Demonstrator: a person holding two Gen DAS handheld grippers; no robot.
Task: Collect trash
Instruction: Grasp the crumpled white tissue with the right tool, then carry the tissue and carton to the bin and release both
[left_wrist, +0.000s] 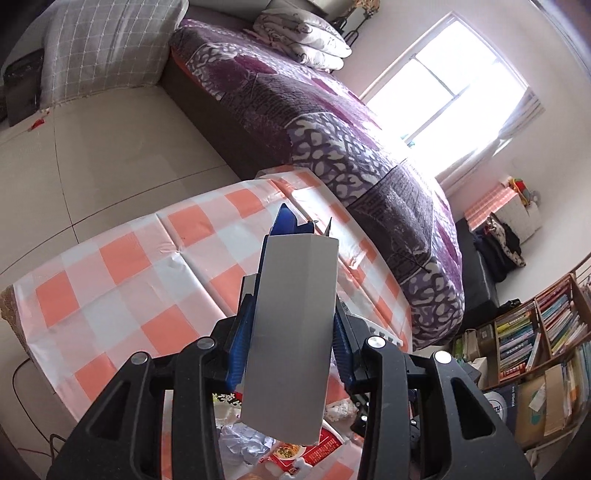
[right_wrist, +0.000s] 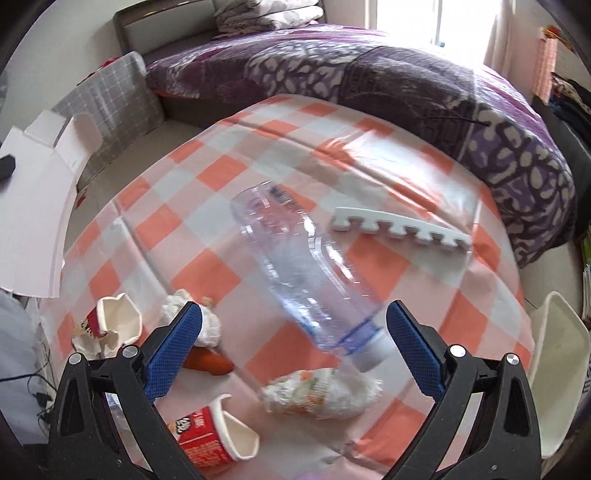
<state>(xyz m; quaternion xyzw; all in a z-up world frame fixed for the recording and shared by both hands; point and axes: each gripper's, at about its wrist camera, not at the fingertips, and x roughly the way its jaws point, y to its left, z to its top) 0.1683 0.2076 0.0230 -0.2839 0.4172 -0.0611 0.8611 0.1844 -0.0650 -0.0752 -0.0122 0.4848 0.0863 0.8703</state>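
My left gripper (left_wrist: 291, 295) is gripping a flat grey cardboard piece (left_wrist: 291, 332), its jaws closed against the two edges, and the card is blocking most of what lies ahead, so I am seeing only scraps of litter below it. My right gripper (right_wrist: 291, 339) is hanging with its jaws spread wide and holding nothing. Between them a clear plastic bottle (right_wrist: 306, 273) is showing smeared and blurred, so I cannot tell whether it is resting on the checked tabletop (right_wrist: 369, 155) or just above it. Around it are lying a crumpled wrapper (right_wrist: 317, 391), a torn red paper cup (right_wrist: 218, 435) partly hidden behind my left finger, a second ripped cup (right_wrist: 110, 325), and a white foam strip (right_wrist: 402, 229). The pale bin (right_wrist: 557, 365) is being cut off at the right edge.
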